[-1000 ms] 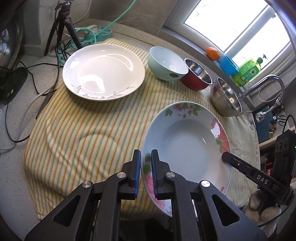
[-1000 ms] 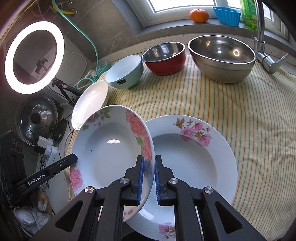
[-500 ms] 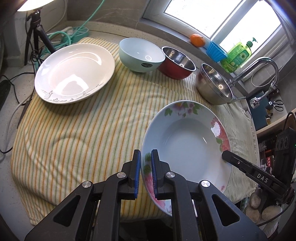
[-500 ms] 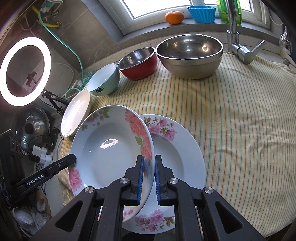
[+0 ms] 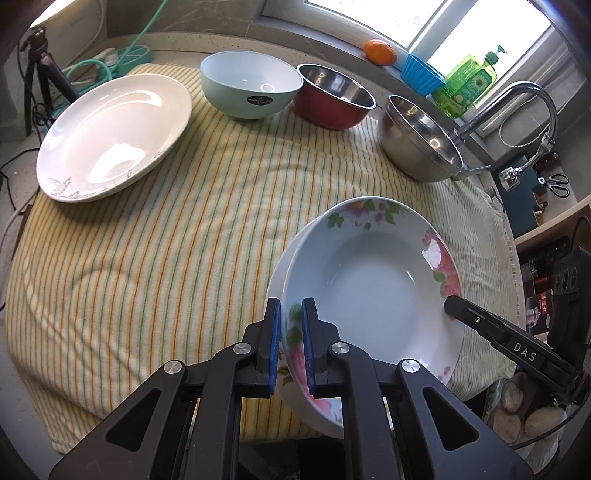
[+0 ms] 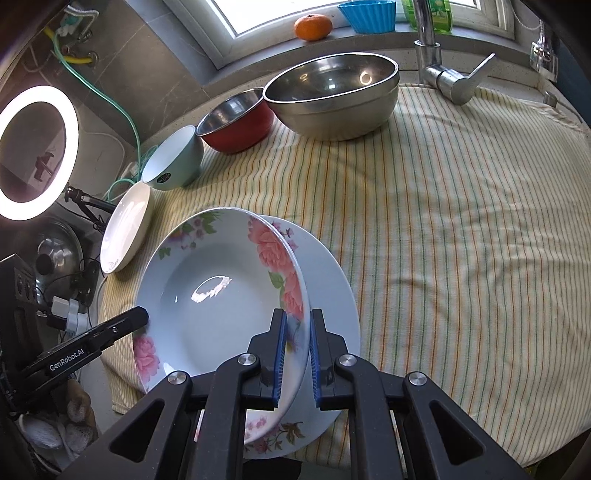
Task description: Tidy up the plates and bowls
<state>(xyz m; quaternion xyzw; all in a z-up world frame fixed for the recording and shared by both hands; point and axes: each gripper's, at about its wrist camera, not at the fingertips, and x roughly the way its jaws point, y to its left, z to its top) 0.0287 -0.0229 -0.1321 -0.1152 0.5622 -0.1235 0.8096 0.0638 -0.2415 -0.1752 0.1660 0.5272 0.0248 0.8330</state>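
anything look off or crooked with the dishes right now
Only the pink-flowered deep plate: it hangs tilted between the left gripper and right gripper, not yet seated on the matching flowered plate beneath. Nothing looks spilled or broken.

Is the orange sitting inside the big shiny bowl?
No, the orange sits up on the window ledge, while the big shiny bowl stands empty on the striped cloth.
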